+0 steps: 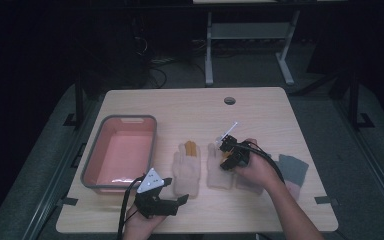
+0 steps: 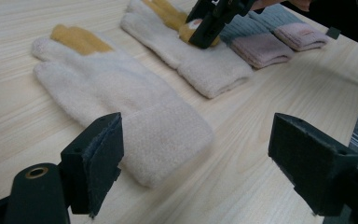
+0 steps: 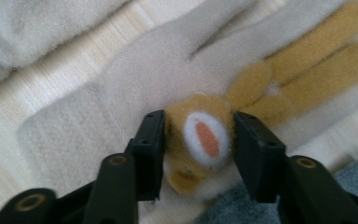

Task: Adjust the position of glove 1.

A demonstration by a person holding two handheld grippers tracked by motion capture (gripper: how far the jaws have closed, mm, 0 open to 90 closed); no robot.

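Observation:
Two cream knitted gloves with mustard fingers lie flat, side by side, on the wooden table point(image 1: 190, 107). The left glove point(image 1: 186, 170) point(image 2: 121, 102) has its cuff toward me. My left gripper point(image 1: 176, 190) point(image 2: 198, 140) hovers open just in front of that cuff, which sits between the spread jaws without touching them. My right gripper point(image 1: 228, 152) point(image 3: 198, 140) point(image 2: 205, 32) points down onto the right glove point(image 1: 217, 175) point(image 3: 135, 84) point(image 2: 205, 65). Its pads press both sides of a bunched mustard lump point(image 3: 205, 135) with a white and orange oval patch.
A pink basin point(image 1: 92, 155) with a grey rim stands left of the gloves. Grey and pink knitted pieces point(image 1: 292, 170) point(image 2: 261, 46) lie right of the right glove, partly under the right hand. A cable hole point(image 1: 229, 100) sits near the table's far edge.

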